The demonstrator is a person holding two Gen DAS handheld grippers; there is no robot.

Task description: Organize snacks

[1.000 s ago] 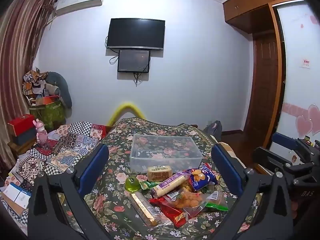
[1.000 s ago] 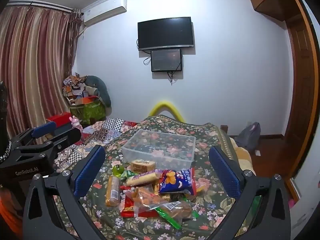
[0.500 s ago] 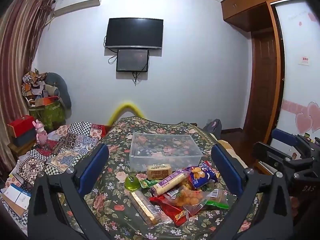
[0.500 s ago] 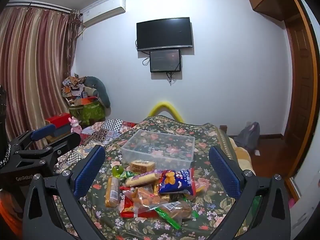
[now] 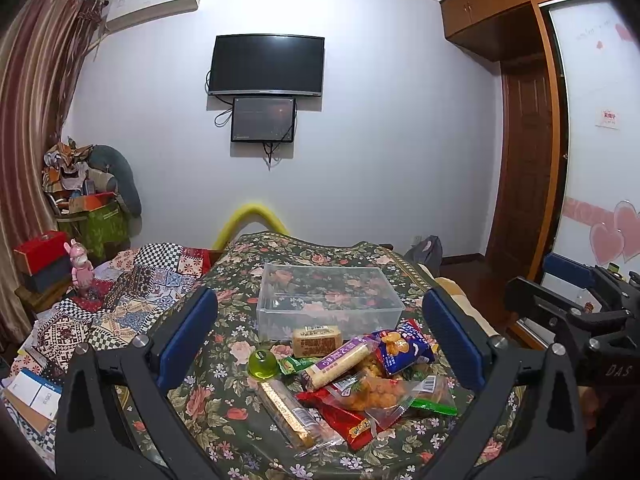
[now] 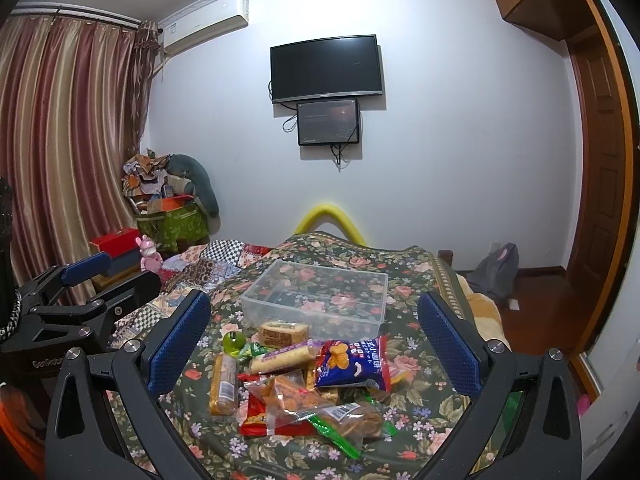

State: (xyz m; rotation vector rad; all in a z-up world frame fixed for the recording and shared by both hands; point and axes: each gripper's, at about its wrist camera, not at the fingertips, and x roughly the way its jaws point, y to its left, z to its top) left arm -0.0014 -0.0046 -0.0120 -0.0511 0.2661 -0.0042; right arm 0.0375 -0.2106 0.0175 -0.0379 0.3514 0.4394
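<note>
A pile of wrapped snacks (image 5: 352, 376) lies on a floral cloth, in front of an empty clear plastic box (image 5: 328, 300). The pile holds a blue packet (image 5: 404, 348), a purple-and-cream bar (image 5: 340, 362), a green jelly cup (image 5: 263, 364), a brown cake (image 5: 317, 340) and a red packet (image 5: 344, 416). The pile (image 6: 304, 384) and the box (image 6: 320, 296) also show in the right wrist view. My left gripper (image 5: 320, 340) is open and empty, held above and short of the pile. My right gripper (image 6: 312, 336) is open and empty, likewise short of it.
The floral-covered surface (image 5: 224, 412) drops off at left to patchwork bedding (image 5: 120, 304). A pink toy (image 5: 82, 264) and boxes (image 5: 40, 256) stand at far left. The other gripper shows at the right edge (image 5: 580, 308) and at the left edge (image 6: 80, 300).
Both grippers have drifted slightly; the view barely shifts. The snacks and box have not moved.
</note>
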